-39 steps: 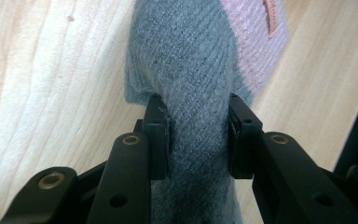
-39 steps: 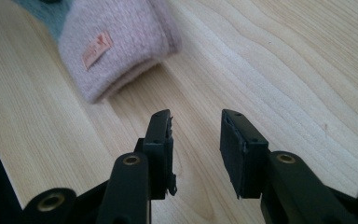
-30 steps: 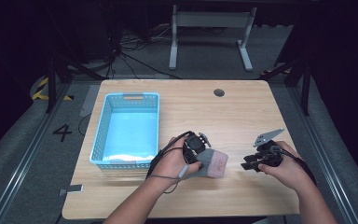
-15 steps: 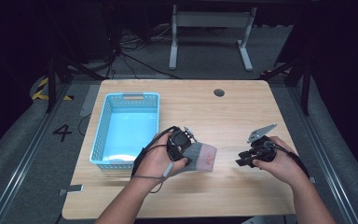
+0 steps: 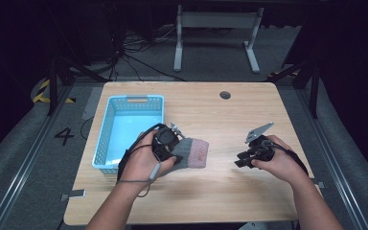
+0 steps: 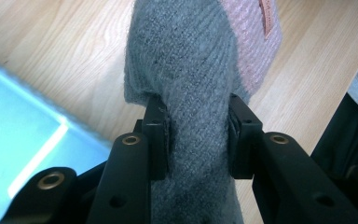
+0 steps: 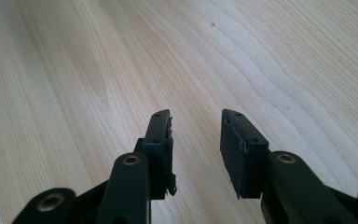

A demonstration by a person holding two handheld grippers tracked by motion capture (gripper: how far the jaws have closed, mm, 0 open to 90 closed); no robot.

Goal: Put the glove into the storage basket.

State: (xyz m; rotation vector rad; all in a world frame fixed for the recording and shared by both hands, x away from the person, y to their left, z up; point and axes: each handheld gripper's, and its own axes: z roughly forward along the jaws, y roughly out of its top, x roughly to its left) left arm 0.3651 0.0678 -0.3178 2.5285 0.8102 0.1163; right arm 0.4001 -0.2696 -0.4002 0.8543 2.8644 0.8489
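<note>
The grey-and-pink sock has shifted left toward the blue basket — it lies on the worktop just beside it, clenched in the left claw. The right claw — released, parted, nothing between — hovers over bare wood.

The table is pale wood with a visible grain and a smooth, faintly glossy finish. The sock is fuzzy knitted cloth, grey with a pink ribbed end. The basket looks like light blue plastic with latticed walls. The jaws of both grippers are matt black, with brass-coloured rivets.
</note>
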